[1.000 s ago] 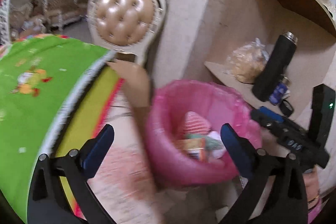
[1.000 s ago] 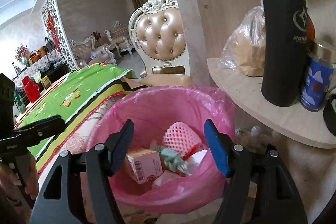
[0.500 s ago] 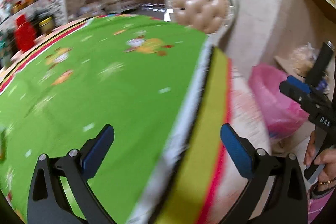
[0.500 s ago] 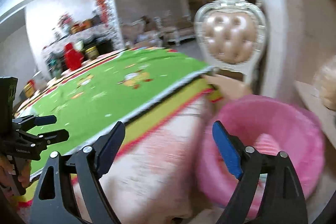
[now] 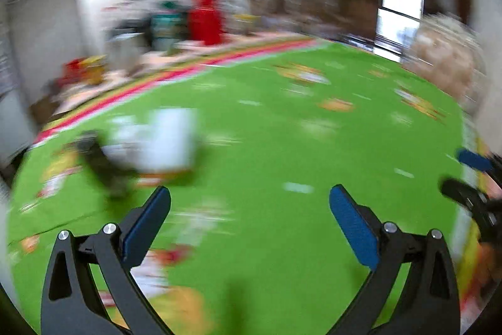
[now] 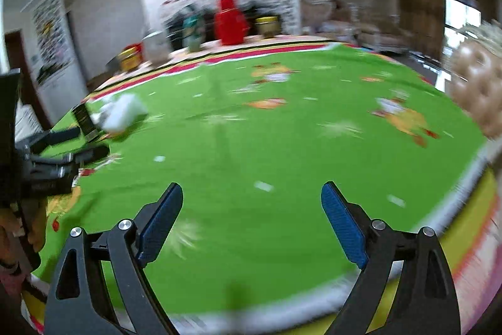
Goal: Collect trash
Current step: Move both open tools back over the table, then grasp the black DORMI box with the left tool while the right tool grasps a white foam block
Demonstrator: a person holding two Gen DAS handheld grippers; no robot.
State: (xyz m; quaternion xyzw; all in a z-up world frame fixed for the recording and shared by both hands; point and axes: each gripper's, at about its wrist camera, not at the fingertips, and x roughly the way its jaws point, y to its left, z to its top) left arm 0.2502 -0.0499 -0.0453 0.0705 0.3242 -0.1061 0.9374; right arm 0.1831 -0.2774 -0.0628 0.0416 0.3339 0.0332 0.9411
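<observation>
Both grippers released, nothing between them: left gripper [image 5: 250, 211], right gripper [image 6: 252, 209], whose jaws just widened. Crumpled white trash [image 6: 123, 111] sits at ten o'clock on the green-clothed counter [image 6: 282, 153].

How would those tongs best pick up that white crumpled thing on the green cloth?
Probably from above, closing across the white wad at its raised middle: it sits as a soft heap on the cloth, with a dark box close on its left. Blur hides finer shape.
</observation>
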